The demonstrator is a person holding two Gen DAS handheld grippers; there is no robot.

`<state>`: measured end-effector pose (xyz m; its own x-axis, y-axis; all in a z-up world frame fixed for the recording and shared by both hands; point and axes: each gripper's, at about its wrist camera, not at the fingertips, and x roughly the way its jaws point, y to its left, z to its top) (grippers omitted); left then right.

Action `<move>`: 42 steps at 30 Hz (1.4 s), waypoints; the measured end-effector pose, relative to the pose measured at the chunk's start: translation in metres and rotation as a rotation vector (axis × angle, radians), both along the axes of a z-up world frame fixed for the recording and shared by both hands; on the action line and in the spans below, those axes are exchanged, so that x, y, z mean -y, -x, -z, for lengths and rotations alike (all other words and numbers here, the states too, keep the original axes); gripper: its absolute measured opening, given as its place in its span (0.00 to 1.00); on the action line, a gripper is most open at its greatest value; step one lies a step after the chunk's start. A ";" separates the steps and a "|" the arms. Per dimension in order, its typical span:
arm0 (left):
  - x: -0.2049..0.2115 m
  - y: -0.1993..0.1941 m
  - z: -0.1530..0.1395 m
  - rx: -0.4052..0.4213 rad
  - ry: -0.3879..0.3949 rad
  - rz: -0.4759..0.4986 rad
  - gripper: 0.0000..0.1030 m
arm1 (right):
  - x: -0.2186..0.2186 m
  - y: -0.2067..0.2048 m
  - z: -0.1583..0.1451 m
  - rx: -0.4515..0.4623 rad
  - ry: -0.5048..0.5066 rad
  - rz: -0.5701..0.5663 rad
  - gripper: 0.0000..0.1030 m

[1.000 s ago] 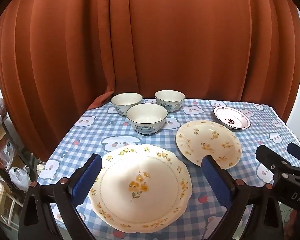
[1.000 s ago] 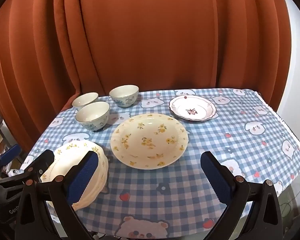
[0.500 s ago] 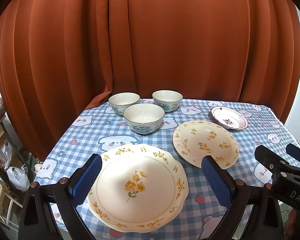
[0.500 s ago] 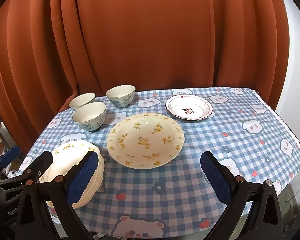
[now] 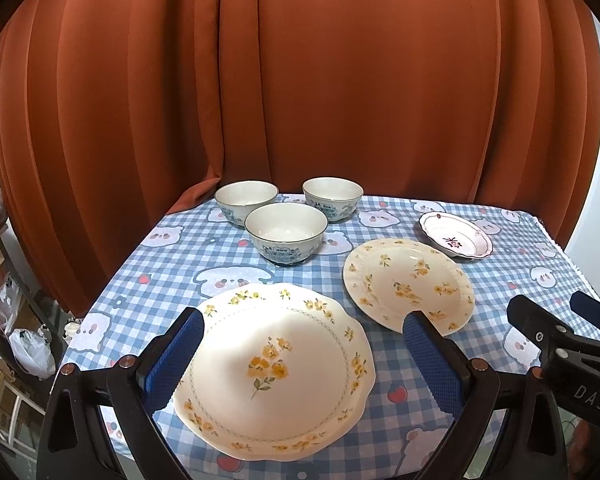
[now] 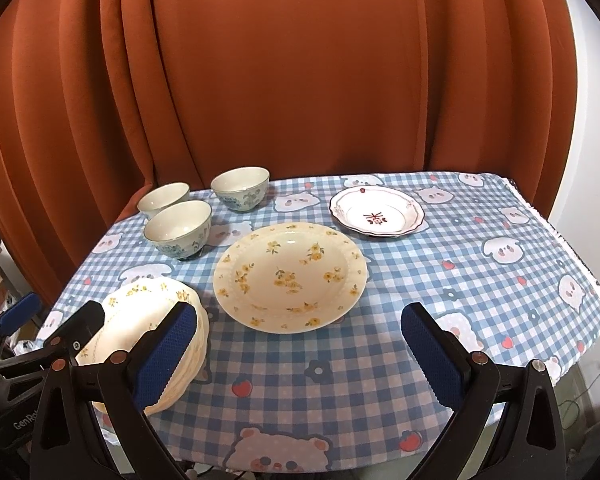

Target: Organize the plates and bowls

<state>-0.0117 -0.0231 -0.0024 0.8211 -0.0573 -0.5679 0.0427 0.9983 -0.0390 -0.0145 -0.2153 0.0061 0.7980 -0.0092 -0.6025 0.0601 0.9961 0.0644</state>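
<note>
A large white plate with yellow flowers (image 5: 276,372) lies at the table's near left; it also shows in the right wrist view (image 6: 148,332). A cream flowered plate (image 5: 408,284) (image 6: 290,276) lies in the middle. A small white plate with a red motif (image 5: 456,236) (image 6: 378,212) lies at the back right. Three blue-patterned bowls (image 5: 286,232) (image 6: 178,232) stand at the back left. My left gripper (image 5: 300,356) is open and empty, above the large plate. My right gripper (image 6: 300,352) is open and empty over the front of the table.
The table has a blue checked cloth with bears (image 6: 480,280). An orange curtain (image 5: 300,80) hangs close behind it. Shelves with bags (image 5: 16,320) stand to the left of the table. The table's right edge (image 6: 572,248) drops off.
Both grippers have drawn back and risen a little, so the table looks slightly farther away. The dishes have not moved.
</note>
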 end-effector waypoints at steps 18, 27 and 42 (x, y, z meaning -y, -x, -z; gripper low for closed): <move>-0.008 0.000 -0.001 -0.005 0.034 0.015 0.98 | 0.000 0.008 -0.002 0.009 -0.005 -0.008 1.00; -0.009 0.001 0.000 -0.011 0.025 0.008 0.99 | -0.009 0.010 -0.005 0.025 0.012 -0.038 1.00; -0.008 0.003 0.002 -0.003 0.030 0.018 0.99 | -0.004 0.010 -0.002 0.007 -0.006 -0.014 1.00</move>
<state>-0.0146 -0.0155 -0.0044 0.8179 -0.0891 -0.5684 0.0607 0.9958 -0.0688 -0.0250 -0.2108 0.0080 0.8023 0.0059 -0.5969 0.0453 0.9965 0.0707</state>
